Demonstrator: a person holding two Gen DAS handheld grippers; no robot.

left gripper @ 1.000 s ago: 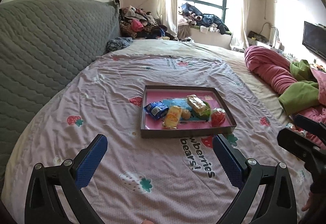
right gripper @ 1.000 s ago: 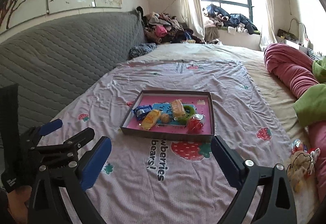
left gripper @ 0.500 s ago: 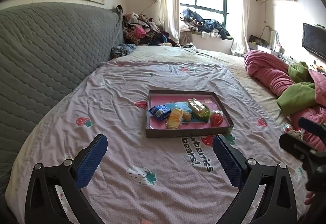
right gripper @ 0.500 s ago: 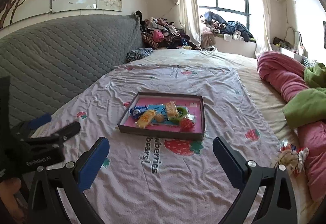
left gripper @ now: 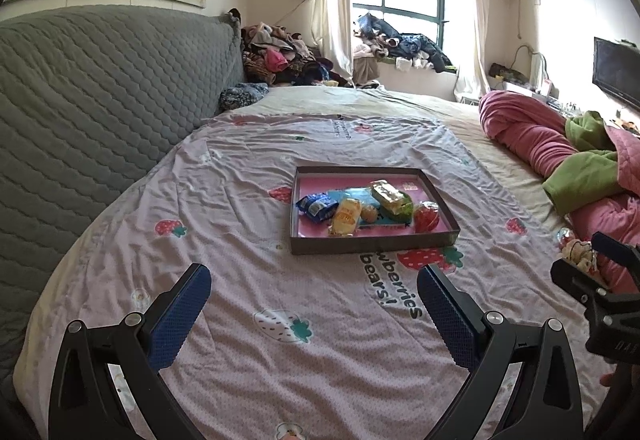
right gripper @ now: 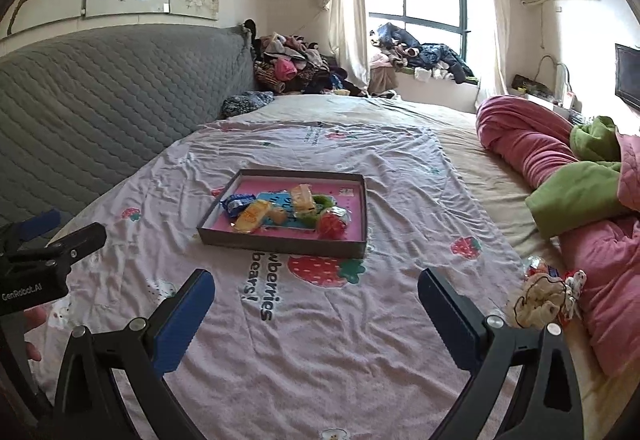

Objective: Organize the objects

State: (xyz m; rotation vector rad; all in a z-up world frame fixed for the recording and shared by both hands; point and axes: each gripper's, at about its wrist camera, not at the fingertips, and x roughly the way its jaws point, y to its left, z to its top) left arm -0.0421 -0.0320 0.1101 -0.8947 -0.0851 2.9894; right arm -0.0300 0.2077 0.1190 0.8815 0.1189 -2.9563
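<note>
Left gripper [left gripper: 314, 302] and right gripper [right gripper: 316, 306]: fingers spread wide, empty, above wrinkled strawberry-print bed sheet [left gripper: 240, 207]. Shallow rectangular tray [left gripper: 372, 242], dark walls, pink floor, lies mid-bed, far of both grippers. Inside: crinkly blue packet [left gripper: 316, 205], yellow packet [left gripper: 346, 215], glossy red wrapper [left gripper: 426, 216].

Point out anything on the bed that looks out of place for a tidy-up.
A small pile of wrapped items lies loose on the sheet beside the pink quilt, apart from the tray that holds the other snacks.
</note>
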